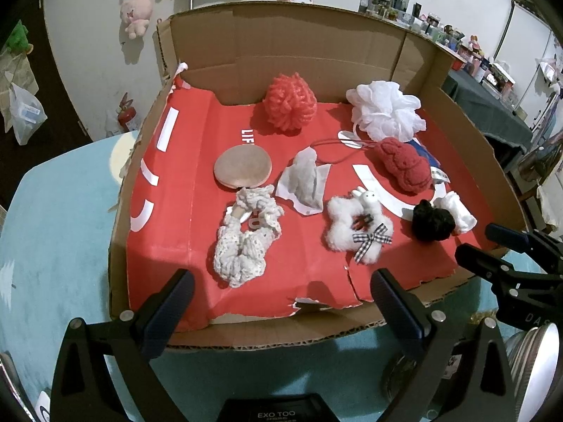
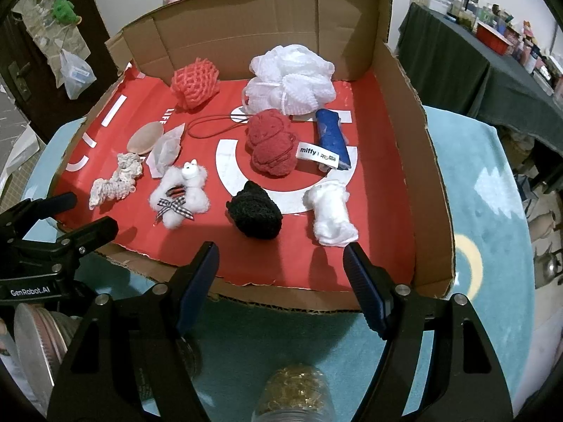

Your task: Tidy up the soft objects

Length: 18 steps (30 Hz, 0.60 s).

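Note:
A cardboard tray [image 1: 246,52] [image 2: 432,183] with a red floor holds several soft things: a white lace scrunchie [image 1: 242,235] [image 2: 114,183], a fluffy white ring with a checked bow [image 1: 359,225] [image 2: 183,193], a black mesh ball [image 1: 431,219] [image 2: 255,212], a white wad [image 2: 330,211], a red knit toy [image 1: 404,165] [image 2: 271,144], a white bath pouf [image 1: 385,109] [image 2: 292,77] and a red net ball [image 1: 290,103] [image 2: 195,82]. My left gripper [image 1: 281,299] is open and empty at the tray's near edge. My right gripper [image 2: 281,263] is open and empty just short of the black ball.
A beige round sponge [image 1: 242,168] and a grey sachet [image 1: 304,179] lie mid-tray. A blue pouch [image 2: 332,137] lies beside the red toy. The tray rests on a teal cloth [image 1: 56,228]. A jar of gold material [image 2: 293,394] and metal lids [image 1: 535,355] stand near the grippers.

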Each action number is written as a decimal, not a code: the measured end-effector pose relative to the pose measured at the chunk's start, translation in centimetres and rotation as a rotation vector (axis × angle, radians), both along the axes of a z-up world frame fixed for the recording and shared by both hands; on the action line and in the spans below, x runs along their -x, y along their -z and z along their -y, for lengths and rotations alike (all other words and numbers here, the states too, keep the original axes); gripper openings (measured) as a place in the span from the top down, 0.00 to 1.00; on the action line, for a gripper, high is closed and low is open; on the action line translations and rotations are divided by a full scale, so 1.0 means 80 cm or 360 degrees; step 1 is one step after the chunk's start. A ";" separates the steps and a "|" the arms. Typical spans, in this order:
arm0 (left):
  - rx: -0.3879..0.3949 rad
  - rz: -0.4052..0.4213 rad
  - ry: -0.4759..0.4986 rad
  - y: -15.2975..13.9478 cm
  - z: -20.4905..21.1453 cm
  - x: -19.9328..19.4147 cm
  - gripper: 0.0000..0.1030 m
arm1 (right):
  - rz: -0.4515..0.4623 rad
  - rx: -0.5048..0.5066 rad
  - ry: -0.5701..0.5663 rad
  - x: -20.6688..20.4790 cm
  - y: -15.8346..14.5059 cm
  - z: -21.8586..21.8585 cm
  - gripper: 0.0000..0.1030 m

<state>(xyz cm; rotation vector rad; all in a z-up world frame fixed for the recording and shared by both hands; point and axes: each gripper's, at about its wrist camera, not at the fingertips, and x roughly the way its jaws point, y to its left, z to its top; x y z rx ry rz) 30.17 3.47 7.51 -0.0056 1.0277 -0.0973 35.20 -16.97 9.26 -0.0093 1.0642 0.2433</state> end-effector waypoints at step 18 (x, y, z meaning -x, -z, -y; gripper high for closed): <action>-0.0021 0.0016 0.0004 -0.002 0.001 0.000 0.01 | 0.0009 0.0002 0.0005 0.001 0.000 -0.001 0.30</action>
